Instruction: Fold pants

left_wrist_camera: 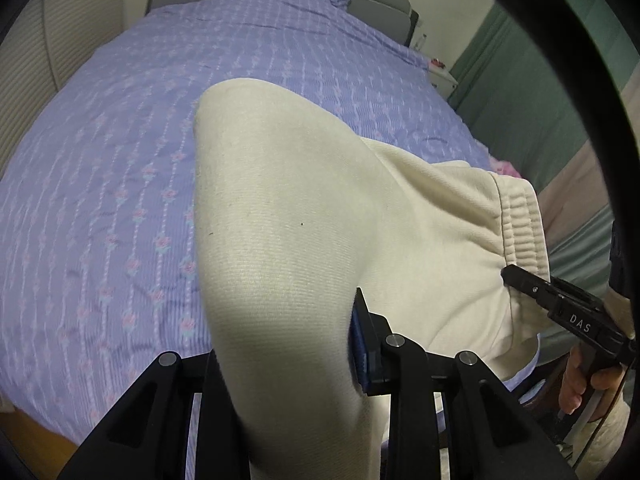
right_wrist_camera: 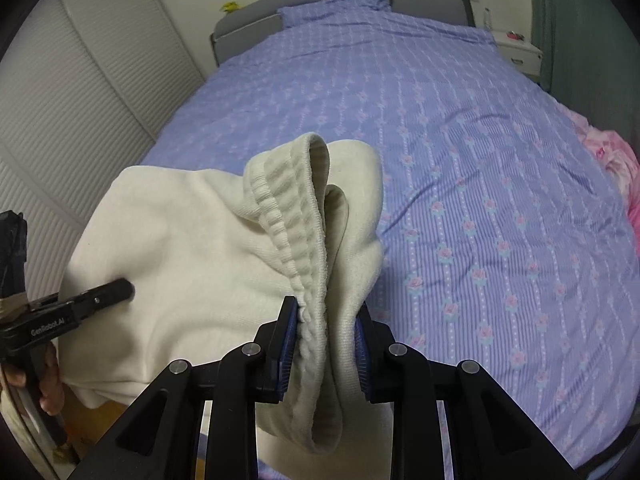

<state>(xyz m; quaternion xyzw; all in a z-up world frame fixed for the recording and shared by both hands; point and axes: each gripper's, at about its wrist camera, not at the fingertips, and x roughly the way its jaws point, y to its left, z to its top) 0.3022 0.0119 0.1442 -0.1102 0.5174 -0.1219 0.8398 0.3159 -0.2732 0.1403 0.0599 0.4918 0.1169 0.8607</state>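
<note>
step: spread before folding | cream knit pants [left_wrist_camera: 304,208] held above the lilac flowered bed [left_wrist_camera: 120,160] | left claw [left_wrist_camera: 280,344] clamps a fabric fold | right claw [right_wrist_camera: 326,320] pinches ribbed waistband [right_wrist_camera: 296,216], keeping it taut

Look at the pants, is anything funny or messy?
A little. The pants hang bunched between the two grippers instead of flat on the bed, and the waistband is folded over itself where the right gripper pinches it.
</note>
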